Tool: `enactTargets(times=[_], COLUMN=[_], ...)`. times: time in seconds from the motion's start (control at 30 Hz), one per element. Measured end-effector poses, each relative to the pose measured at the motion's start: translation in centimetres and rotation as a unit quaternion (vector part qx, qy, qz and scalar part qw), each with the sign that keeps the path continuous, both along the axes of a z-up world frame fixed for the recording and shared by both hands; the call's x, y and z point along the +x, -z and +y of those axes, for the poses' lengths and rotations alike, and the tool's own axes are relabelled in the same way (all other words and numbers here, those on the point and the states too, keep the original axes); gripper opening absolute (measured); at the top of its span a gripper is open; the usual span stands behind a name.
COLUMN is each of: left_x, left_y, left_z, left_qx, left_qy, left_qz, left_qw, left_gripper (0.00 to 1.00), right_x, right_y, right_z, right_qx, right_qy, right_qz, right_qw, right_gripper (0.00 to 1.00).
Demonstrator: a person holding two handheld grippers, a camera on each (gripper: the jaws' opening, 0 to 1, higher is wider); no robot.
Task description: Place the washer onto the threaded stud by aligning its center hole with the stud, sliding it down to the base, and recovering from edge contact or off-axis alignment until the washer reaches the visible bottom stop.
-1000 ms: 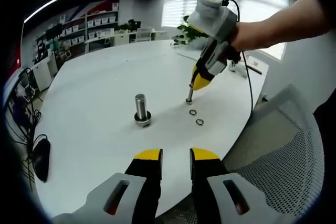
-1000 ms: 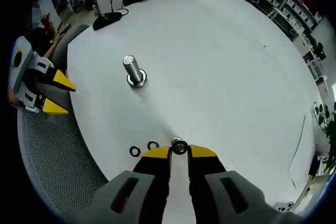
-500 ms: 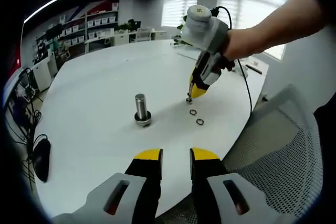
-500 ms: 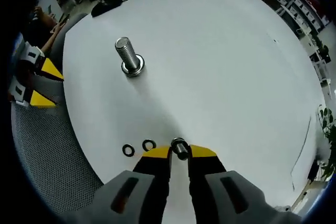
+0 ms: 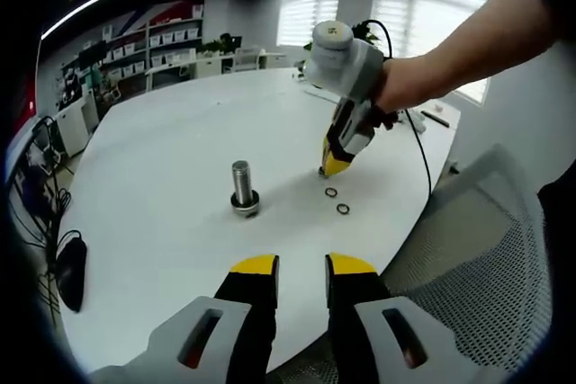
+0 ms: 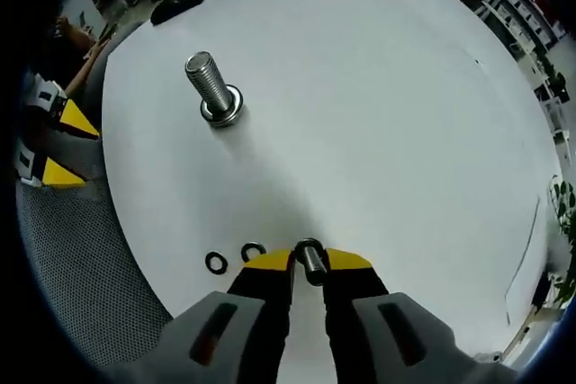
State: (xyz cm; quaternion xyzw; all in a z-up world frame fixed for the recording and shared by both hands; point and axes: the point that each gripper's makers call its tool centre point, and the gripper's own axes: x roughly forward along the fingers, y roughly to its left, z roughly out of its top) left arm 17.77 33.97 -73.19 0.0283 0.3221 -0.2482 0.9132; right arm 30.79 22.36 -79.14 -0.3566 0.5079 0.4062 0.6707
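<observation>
On the white tabletop (image 6: 378,114), the right gripper (image 6: 308,261) pinches a small washer (image 6: 310,254) edge-on between its fingers, well apart from the stud (image 6: 210,87), so it could arrive tilted and catch on the threads, while the left gripper's (image 5: 301,267) fingers hang spread.
</observation>
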Motion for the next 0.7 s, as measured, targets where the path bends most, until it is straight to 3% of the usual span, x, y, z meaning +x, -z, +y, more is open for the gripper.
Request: enactTargets(times=[0.37, 0.7], left_x=[0.0, 0.0], left_y=[0.0, -0.1], left_z=[0.0, 0.1], left_qx=[0.001, -0.001], left_qy=[0.0, -0.001], left_qz=[-0.001, -0.001], left_qw=[1.0, 1.0], left_gripper=[0.18, 0.18], right_x=[-0.4, -1.4], right_y=[0.0, -1.1], right_z=[-0.4, -1.0], right_qx=[0.001, 0.026], right_qy=[-0.003, 0.028], right_qz=[-0.006, -0.014], right_qw=[1.0, 0.9992], right_gripper=[0.2, 0.23])
